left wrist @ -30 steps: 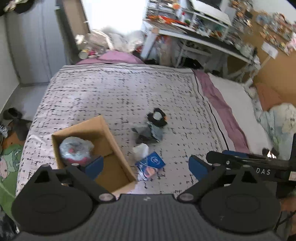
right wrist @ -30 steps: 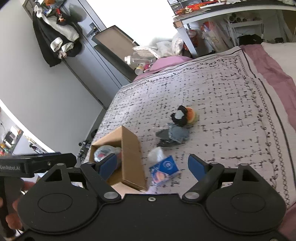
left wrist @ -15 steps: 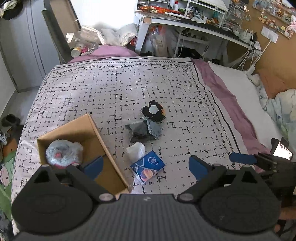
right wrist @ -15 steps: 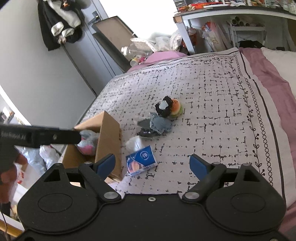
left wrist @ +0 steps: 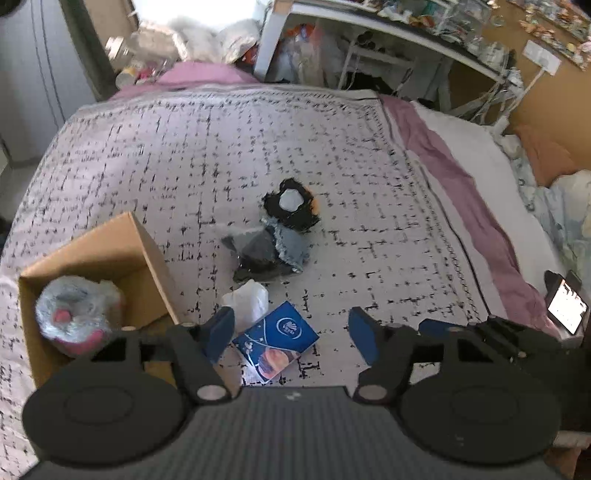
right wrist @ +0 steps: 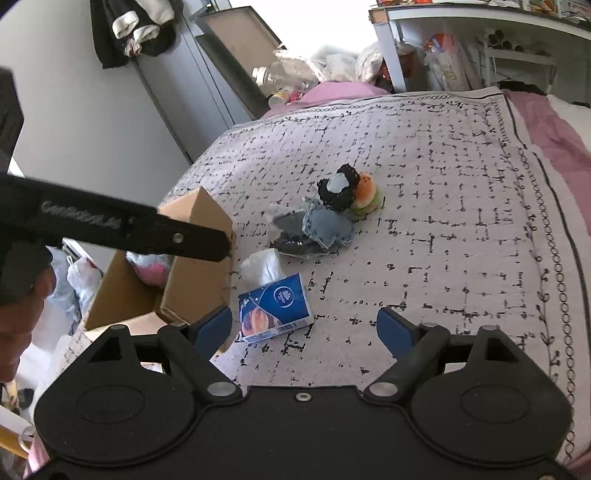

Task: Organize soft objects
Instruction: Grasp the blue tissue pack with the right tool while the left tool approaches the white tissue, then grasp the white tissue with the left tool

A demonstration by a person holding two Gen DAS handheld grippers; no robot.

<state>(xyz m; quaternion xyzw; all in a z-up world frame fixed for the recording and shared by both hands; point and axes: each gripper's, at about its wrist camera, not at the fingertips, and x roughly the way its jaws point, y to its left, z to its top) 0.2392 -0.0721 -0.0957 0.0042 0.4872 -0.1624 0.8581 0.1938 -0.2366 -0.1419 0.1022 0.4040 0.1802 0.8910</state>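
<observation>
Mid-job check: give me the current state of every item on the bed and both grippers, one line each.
left gripper: open, empty, above the tissue pack.
right gripper: open, empty.
cardboard box: open-topped, on the bed.
grey-pink plush: inside the box.
tissue pack: flat on the bedspread, a tissue sticking out.
denim cloth: crumpled, overlapping a dark bag.
black plush: on the bed, against the burger plush.

Daylight floods in from twelve o'clock on both my feeds, blowing the window (right wrist: 314,22) out to white. The bedspread (left wrist: 229,155) is evenly lit. Fisheye bends the edges; the left view looks slightly motion-blurred, I think.
</observation>
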